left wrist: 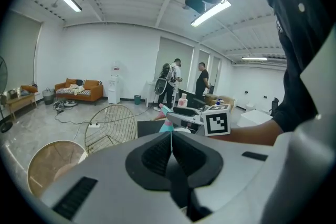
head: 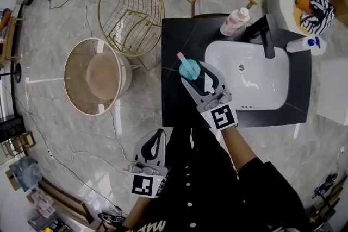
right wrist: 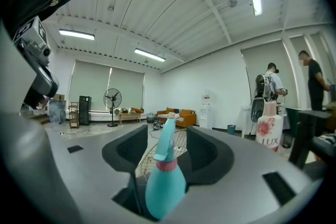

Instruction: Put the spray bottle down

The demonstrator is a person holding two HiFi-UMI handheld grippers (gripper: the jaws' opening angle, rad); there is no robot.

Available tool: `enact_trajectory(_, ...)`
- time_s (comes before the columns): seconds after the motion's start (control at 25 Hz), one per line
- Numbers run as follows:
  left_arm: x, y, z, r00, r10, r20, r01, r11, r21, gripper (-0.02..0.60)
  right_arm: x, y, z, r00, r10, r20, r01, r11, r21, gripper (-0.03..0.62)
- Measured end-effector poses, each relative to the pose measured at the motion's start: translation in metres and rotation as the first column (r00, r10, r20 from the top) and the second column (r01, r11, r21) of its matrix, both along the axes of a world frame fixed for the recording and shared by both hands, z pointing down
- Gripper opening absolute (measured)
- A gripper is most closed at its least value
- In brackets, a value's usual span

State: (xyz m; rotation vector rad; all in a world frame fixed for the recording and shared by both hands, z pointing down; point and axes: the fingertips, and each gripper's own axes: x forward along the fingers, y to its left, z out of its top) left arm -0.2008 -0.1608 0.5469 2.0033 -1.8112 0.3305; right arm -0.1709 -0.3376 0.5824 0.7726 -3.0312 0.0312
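The spray bottle (head: 189, 68) stands upright on the desk (head: 173, 51), at 9 o'clock from the sink (head: 277, 89), inside your right tongs (head: 194, 74), which are spread wide and clear of it on both sides. Withdraw off-line and a pad (right wrist: 128, 152) may clip the bottle and topple it toward the sink. Your right forearm (head: 239, 146) reaches level over the desk from 5 o'clock; your left tongs (head: 156, 138) are closed on nothing, low at 7 o'clock.
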Motion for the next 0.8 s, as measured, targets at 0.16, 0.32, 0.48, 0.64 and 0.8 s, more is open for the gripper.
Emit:
enact_trajectory(0.16,0.0,-0.025,-0.013,0.999,0.045,0.022,-0.046,0.997,0.059,0.015,0.021,-0.003,-0.029,0.999,0.032,0.03,-0.032,1.0,-0.001,0.224)
enact_trajectory(0.32,0.004,-0.054,-0.029,0.996,0.074,0.044,-0.079,0.99,0.119,0.015,0.055,-0.01,-0.064,0.995,0.1,0.017,-0.1,0.995,0.001,0.164)
enact_trajectory(0.48,0.009,-0.075,-0.056,0.992,0.113,0.056,-0.122,0.975,0.187,0.015,0.086,-0.006,-0.108,0.989,0.141,0.043,-0.142,0.99,0.014,0.041)
enact_trajectory(0.64,0.018,-0.089,-0.076,0.985,0.16,0.066,-0.171,0.955,0.242,0.015,0.111,0.005,-0.142,0.984,0.174,0.045,-0.177,0.983,0.05,0.01)
enact_trajectory(0.8,0.025,-0.104,-0.093,0.978,0.193,0.077,-0.207,0.936,0.286,0.015,0.133,0.009,-0.161,0.967,0.254,0.012,-0.254,0.964,0.077,-0.003)
